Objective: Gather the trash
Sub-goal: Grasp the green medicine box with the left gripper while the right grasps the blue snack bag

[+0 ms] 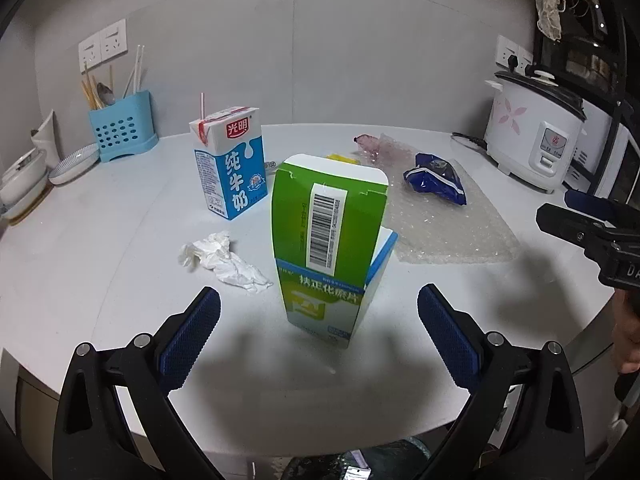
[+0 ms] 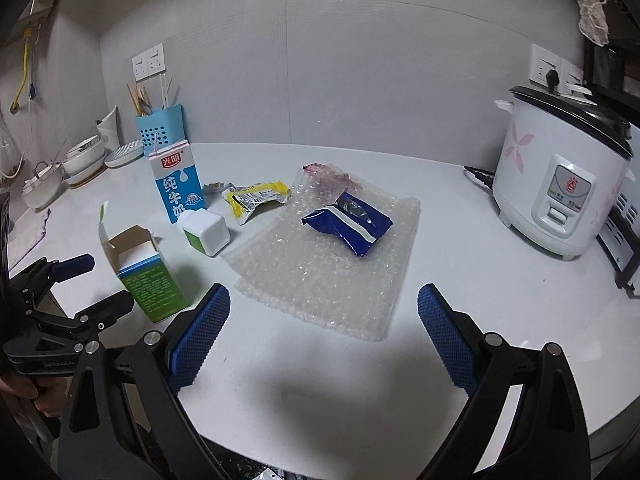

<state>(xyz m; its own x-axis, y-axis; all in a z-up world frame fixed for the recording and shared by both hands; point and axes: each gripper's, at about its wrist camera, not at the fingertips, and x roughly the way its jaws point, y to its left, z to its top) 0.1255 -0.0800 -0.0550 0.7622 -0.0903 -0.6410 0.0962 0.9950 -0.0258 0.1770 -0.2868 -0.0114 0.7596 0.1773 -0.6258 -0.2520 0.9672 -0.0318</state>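
Observation:
My left gripper (image 1: 319, 312) is open and empty, just short of an open green and white medicine box (image 1: 332, 248) standing on the white counter (image 1: 100, 248). A crumpled tissue (image 1: 224, 262) lies left of the box and a blue milk carton (image 1: 230, 160) with a straw stands behind it. My right gripper (image 2: 324, 312) is open and empty at the near edge of a bubble wrap sheet (image 2: 320, 264). A blue snack wrapper (image 2: 348, 224) lies on the sheet. A yellow wrapper (image 2: 256, 196) and a small white and green bottle (image 2: 206, 232) lie beyond the box (image 2: 144, 276).
A white rice cooker (image 2: 560, 184) stands at the right with its cord on the counter. A blue utensil holder (image 1: 120, 128) and stacked bowls (image 1: 28, 180) stand at the back left. A bag (image 1: 360, 460) shows below the counter's front edge.

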